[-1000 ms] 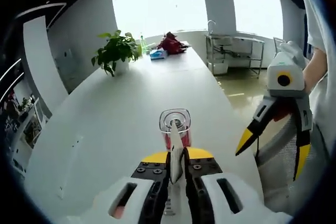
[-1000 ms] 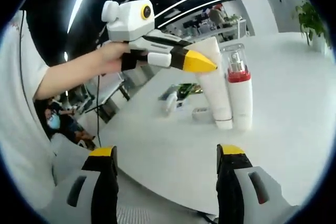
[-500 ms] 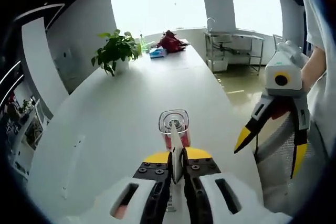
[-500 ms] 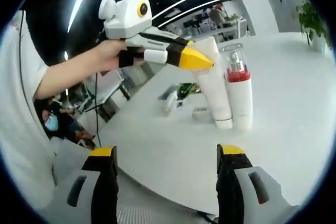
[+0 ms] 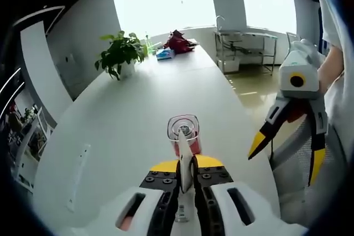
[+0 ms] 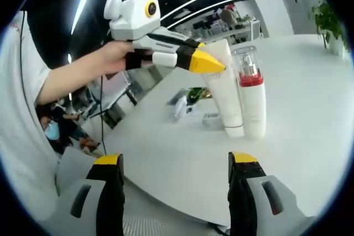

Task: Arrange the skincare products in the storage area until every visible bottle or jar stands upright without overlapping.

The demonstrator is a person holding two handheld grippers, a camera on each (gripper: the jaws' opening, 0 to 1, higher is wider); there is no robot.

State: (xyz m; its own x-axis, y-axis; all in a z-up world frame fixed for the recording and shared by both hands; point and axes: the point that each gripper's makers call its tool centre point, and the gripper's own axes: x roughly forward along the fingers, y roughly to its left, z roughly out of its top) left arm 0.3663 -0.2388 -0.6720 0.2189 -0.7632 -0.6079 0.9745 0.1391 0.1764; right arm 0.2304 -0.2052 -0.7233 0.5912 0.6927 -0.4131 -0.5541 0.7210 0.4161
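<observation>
A white tube (image 6: 224,93) stands upright on the white table (image 6: 182,158), touching a pump bottle (image 6: 251,93) with a clear cap and a red band. My left gripper (image 6: 208,64) is shut on the tube's top end. In the left gripper view the tube's thin flat end (image 5: 184,156) sits between the shut jaws of the left gripper (image 5: 184,164), with the pump bottle (image 5: 184,132) right behind it. My right gripper (image 6: 176,160) stands open near the table edge, holding nothing. From the left gripper view that right gripper (image 5: 287,156) hangs off the table's right side.
Several small products (image 6: 188,101) lie on the table beyond the tube. A potted plant (image 5: 119,54), a red bag (image 5: 178,41) and a blue-white box (image 5: 165,54) sit at the table's far end. A metal rack (image 5: 246,48) stands by the windows. People sit in the background.
Both views shifted slightly. The left gripper stays shut on the white tube beside the pump bottle; the right gripper stays open.
</observation>
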